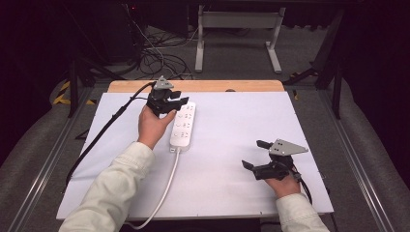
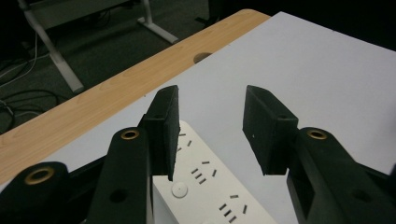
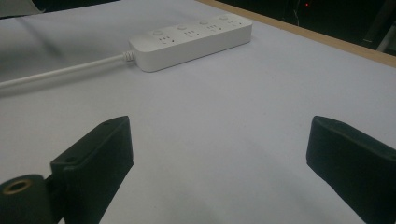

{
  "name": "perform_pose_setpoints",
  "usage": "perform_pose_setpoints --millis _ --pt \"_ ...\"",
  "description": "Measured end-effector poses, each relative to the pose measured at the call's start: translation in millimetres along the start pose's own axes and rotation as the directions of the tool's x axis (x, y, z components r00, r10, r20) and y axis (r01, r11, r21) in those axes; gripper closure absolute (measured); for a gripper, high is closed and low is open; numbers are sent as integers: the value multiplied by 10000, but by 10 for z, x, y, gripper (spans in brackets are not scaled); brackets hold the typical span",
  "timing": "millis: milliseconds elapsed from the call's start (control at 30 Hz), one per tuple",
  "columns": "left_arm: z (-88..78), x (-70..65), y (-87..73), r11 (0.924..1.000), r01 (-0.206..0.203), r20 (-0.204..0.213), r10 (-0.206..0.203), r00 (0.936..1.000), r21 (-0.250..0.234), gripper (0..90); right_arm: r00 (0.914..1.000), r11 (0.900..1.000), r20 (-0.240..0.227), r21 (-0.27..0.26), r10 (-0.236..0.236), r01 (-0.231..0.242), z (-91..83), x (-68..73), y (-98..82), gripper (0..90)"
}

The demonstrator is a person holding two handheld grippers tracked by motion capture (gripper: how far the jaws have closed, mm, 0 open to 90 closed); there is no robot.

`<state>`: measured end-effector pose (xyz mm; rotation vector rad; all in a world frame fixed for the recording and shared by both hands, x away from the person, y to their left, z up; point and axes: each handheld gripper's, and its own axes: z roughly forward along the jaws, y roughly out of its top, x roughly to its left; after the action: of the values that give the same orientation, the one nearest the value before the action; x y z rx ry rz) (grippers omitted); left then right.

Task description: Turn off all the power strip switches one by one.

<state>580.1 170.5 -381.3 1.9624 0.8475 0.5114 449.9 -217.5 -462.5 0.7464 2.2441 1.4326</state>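
White power strip [image 1: 183, 125] lies just below and ahead of the left gripper [image 1: 173, 103], long axis running away from the person. Both grippers' jaws are spread, empty; right gripper [image 1: 255, 154] rests well apart.

No readable words, brands or numbers anywhere I looked, my power strip [image 2: 205, 186] carried only socket slots and round buttons, unlabelled, nothing printed on the white mat [image 1: 232, 145]

Power strip [image 1: 183, 125] on table [image 1: 232, 183], left; right hand-held gripper [image 1: 253, 155] well right.
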Motion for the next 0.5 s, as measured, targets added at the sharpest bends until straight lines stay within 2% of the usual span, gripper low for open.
perform_pose_setpoints --millis 67,167,267,500 --pt "-57 -23 3 9998 -183 31 184 9998 -87 530 10000 10000 14 -3 10 -10 2 3 1 80" --pt "-154 -76 1 9996 -241 143 243 9996 -111 478 10000 10000 42 16 -13 13 5 0 4 80" --pt "-272 -140 -1 9979 -609 186 613 9979 -221 429 10000 10000 42 -17 -9 9 4 2 9 80" --pt "-590 -260 -78 9945 -610 471 652 9968 -848 318 10000 10000 36 -84 -13 13 -7 7 15 80"
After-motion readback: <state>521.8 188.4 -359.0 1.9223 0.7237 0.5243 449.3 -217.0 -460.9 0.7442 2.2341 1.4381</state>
